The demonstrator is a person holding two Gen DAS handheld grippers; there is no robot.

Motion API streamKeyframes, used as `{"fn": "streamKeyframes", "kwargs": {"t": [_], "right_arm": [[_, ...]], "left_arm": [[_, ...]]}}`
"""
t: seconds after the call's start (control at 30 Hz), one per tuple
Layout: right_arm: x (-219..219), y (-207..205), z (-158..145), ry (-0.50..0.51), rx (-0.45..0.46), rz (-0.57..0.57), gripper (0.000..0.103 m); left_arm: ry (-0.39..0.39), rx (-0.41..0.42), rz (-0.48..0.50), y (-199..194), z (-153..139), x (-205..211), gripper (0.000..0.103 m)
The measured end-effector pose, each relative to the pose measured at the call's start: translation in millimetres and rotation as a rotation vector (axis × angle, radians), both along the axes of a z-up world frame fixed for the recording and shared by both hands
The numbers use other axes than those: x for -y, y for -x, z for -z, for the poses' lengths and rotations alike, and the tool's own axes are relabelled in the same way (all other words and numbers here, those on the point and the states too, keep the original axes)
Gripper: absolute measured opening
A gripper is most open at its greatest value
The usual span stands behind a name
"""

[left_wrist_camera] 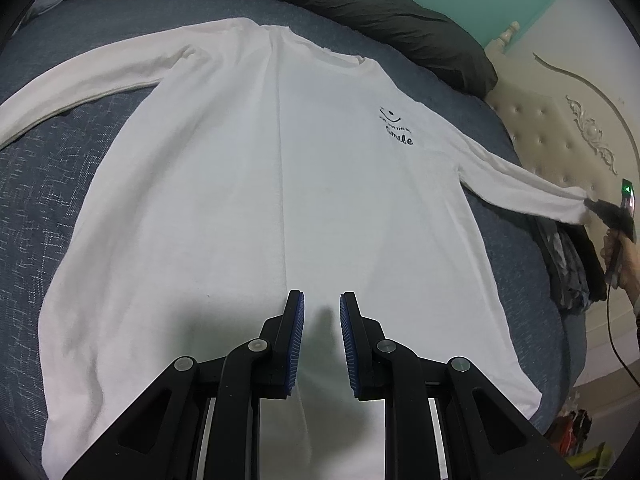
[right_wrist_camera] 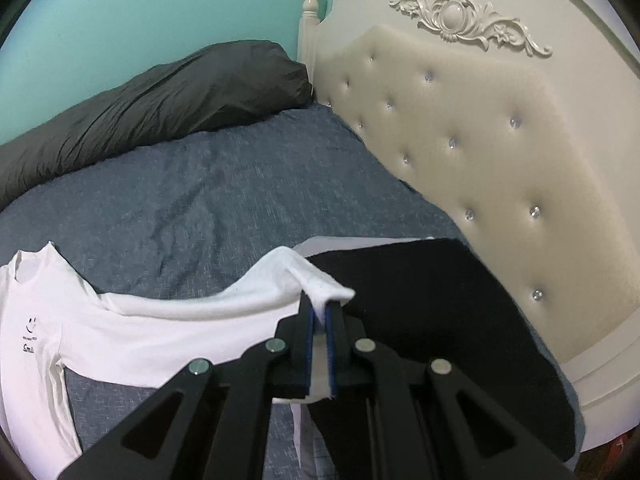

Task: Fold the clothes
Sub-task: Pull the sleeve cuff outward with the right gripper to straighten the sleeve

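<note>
Just ahead of the left gripper (left_wrist_camera: 322, 310), the lower body of the white long-sleeved shirt (left_wrist_camera: 256, 184) lies flat and face up on the blue-grey bedspread (left_wrist_camera: 52, 184). That gripper's blue pads (left_wrist_camera: 297, 344) stand a little apart over the cloth with nothing between them, so it holds nothing. The fabric looks thin, soft and light: it should drape and crease at a touch and keep no shape of its own, so any lifted part will probably sag and drag its neighbours along. It does not look slippery (a knit cotton, by its matte surface), and the ribbed pads ought to grip it well with a small pinch.

Further out, the small dark chest print (left_wrist_camera: 396, 126) sits near the collar, and one sleeve trails off to the left edge of the view. The other sleeve (right_wrist_camera: 208, 300) is drawn out toward the headboard side, its cuff (right_wrist_camera: 324, 286) clamped between the closed pads of the right gripper (right_wrist_camera: 319, 322), which a hand (left_wrist_camera: 624, 260) carries. Good holds, I judge, are cuffs, hem corners and shoulder seams, where doubled cloth gives the jaws more to bite.

Beyond the held cuff lie a dark garment (right_wrist_camera: 432, 304), then the dark pillow (right_wrist_camera: 160, 104) and the tufted headboard (right_wrist_camera: 500, 152).
</note>
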State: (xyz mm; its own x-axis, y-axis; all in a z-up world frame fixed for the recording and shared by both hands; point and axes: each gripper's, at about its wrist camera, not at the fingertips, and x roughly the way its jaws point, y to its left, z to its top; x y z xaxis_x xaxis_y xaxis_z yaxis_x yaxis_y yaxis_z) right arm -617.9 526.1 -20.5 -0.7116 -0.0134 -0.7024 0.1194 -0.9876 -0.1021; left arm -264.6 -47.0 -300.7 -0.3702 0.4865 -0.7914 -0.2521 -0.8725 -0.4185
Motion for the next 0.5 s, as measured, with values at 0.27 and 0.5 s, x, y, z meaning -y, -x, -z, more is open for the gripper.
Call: {"fn": "streamKeyframes", "kwargs": {"t": [0.27,0.5], "right_arm": [[5.2,5.6,17.8,-0.103,0.035,-0.017,0.005],[3.0,14.8,44.9,-0.154,0.135,0.033,0.013]], "left_arm": [[0.002,0.003,0.008,0.1,1.6,-3.4,0.020],[-0.001,0.003,0.008,1.0,1.4,-3.5,0.020]]}}
